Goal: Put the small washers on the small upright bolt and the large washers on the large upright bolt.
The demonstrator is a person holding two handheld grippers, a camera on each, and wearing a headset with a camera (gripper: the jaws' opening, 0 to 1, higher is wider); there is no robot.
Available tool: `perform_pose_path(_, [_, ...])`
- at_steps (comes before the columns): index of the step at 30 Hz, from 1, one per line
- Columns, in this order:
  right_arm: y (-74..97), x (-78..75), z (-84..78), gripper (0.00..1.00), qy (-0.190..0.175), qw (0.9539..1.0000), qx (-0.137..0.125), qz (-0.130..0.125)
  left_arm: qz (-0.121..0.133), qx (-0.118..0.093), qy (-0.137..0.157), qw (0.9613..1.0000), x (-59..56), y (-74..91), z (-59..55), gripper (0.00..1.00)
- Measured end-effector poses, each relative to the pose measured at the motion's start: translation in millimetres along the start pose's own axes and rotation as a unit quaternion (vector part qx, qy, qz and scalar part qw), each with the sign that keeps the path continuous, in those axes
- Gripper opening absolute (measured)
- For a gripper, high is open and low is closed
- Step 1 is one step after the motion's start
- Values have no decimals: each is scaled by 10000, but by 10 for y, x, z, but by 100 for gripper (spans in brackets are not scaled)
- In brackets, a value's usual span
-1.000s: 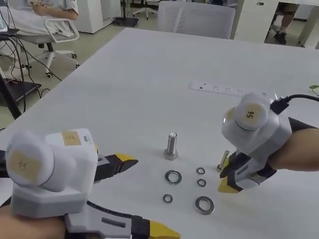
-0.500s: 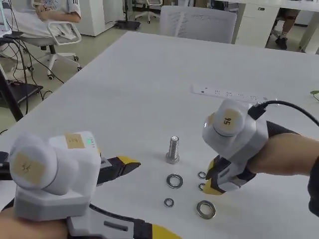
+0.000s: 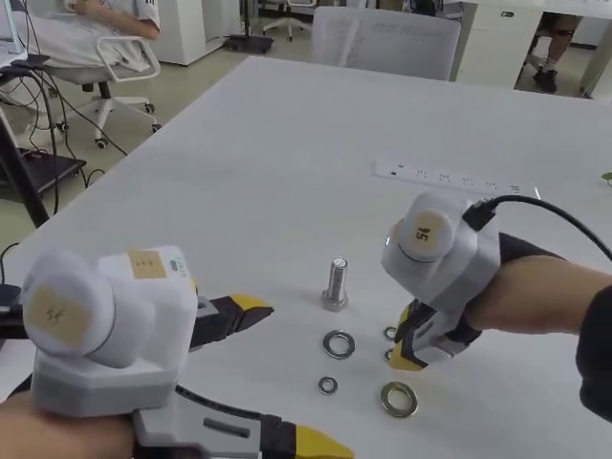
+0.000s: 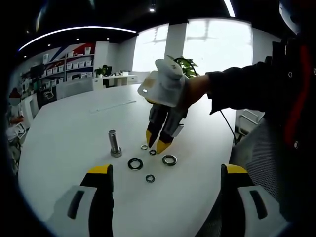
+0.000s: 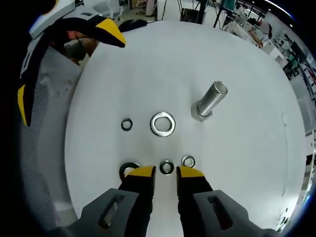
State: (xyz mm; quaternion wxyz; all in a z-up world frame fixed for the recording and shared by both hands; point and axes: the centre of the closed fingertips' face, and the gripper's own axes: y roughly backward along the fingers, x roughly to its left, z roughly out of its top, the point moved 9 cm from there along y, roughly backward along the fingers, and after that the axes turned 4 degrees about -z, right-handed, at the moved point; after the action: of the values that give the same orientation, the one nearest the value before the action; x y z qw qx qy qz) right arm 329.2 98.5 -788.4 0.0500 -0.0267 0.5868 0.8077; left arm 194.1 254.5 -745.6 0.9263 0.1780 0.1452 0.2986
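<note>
- Step: pickup of small steel ring washer; right hand-held gripper narrow, empty, poised over it.
- Left hand-held gripper wide, idle.
- Next, likely: lower, pinch washer rim.

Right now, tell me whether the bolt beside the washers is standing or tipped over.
Standing. The bolt rests on its hex head on the table, bare shaft pointing up.
</note>
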Motion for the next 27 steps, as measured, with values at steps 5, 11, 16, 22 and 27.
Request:
perform_pose_path(5, [-27, 4, -13, 19, -36, 10000, 16, 20, 7, 6, 6, 10000, 0, 0, -8, 90])
perform_pose_path(11, [-36, 5, -25, 19, -38, 10000, 34, 29, 15, 6, 9, 10000, -3, 2, -10, 90])
perform_pose_path(16, [-44, 13, -28, 17, -28, 10000, 35, 42, 25, 14, 6, 10000, -8, 3, -14, 90])
perform_pose_path(22, [-43, 1, -47, 17, -121, 9999, -21, 81, 25, 13, 10, 10000, -16, 0, -12, 90])
perform_pose_path(27, [-43, -6, -52, 15, -107, 9999, -36, 60, 21, 25, 10, 10000, -20, -5, -10, 90])
